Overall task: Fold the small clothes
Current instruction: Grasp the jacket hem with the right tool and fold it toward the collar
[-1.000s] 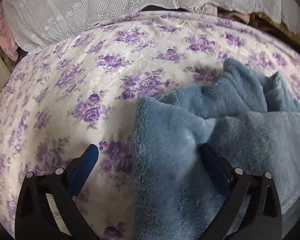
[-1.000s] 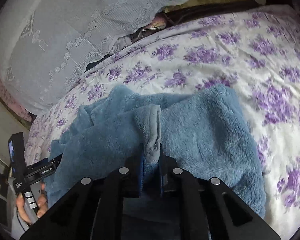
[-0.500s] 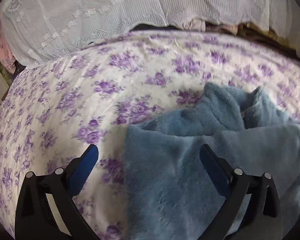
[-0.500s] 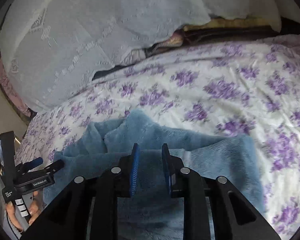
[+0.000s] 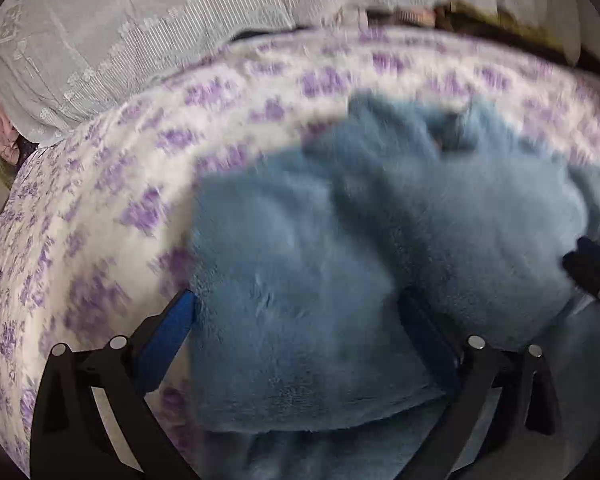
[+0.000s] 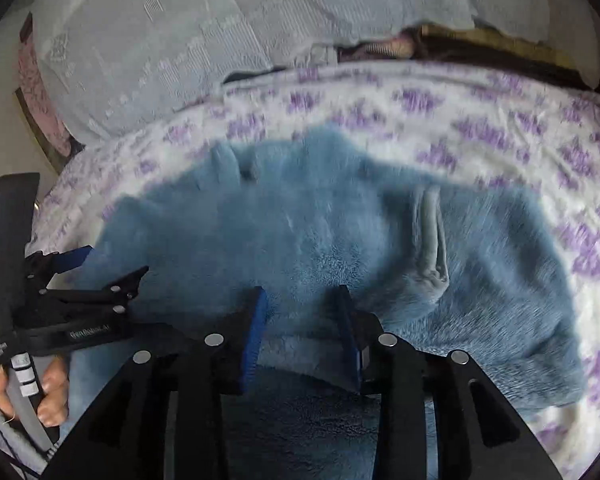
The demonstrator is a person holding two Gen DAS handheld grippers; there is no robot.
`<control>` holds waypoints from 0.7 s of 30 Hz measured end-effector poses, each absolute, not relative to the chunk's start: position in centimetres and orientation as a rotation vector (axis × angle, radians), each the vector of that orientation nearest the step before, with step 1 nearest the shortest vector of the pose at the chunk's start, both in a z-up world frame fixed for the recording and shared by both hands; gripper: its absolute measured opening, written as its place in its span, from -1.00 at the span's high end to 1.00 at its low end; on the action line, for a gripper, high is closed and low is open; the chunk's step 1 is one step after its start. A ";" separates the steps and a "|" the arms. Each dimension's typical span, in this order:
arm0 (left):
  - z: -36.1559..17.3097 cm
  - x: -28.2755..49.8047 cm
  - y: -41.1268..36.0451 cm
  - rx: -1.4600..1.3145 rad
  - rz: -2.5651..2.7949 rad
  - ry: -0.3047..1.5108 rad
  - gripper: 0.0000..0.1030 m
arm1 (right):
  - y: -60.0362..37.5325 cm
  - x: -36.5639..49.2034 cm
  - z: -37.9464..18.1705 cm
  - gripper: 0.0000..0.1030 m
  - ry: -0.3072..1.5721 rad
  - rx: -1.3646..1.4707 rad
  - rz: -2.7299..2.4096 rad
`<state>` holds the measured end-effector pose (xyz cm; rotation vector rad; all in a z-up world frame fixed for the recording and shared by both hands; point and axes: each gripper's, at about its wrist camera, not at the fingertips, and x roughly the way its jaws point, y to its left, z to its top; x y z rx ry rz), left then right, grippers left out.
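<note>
A fluffy blue fleece garment [image 5: 340, 248] lies bunched on the flowered bed sheet [image 5: 112, 184]. In the left wrist view, my left gripper [image 5: 296, 314] stands wide open just above its near part, one pad off the cloth's left edge. In the right wrist view, the garment [image 6: 340, 232] shows a grey-blue hem fold [image 6: 432, 236]. My right gripper [image 6: 302, 314] hovers over the near edge with its jaws opening; fleece shows in the gap below them, but the pads do not press it. The left gripper [image 6: 108, 266] is open at the garment's left side. Both views are motion-blurred.
White lace pillows [image 5: 140, 28] and dark folded bedding [image 6: 480, 46] line the far side of the bed. A hand [image 6: 48, 388] grips the left gripper's handle at the lower left. The right gripper's tip [image 5: 592, 268] pokes in at the right edge.
The right gripper was shut on the garment's hem fold; it has let go and its jaws have spread. Both grippers have drawn back, and the left one stays wide open.
</note>
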<state>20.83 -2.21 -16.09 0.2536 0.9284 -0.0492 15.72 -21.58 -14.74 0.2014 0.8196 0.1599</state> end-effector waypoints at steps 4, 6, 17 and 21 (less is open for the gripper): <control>-15.3 20.4 -1.5 0.215 -0.038 0.932 -0.92 | -22.1 14.9 -13.6 0.34 0.786 0.229 0.156; -14.5 19.2 -1.3 0.210 -0.046 0.904 -0.91 | -22.1 13.8 -12.4 0.31 0.735 0.235 0.164; -15.6 18.4 -1.9 0.239 -0.040 0.893 -0.92 | -21.5 14.7 -14.4 0.25 0.798 0.237 0.189; -15.5 18.1 -2.0 0.248 -0.032 0.881 -0.92 | -21.6 14.0 -14.0 0.22 0.771 0.244 0.191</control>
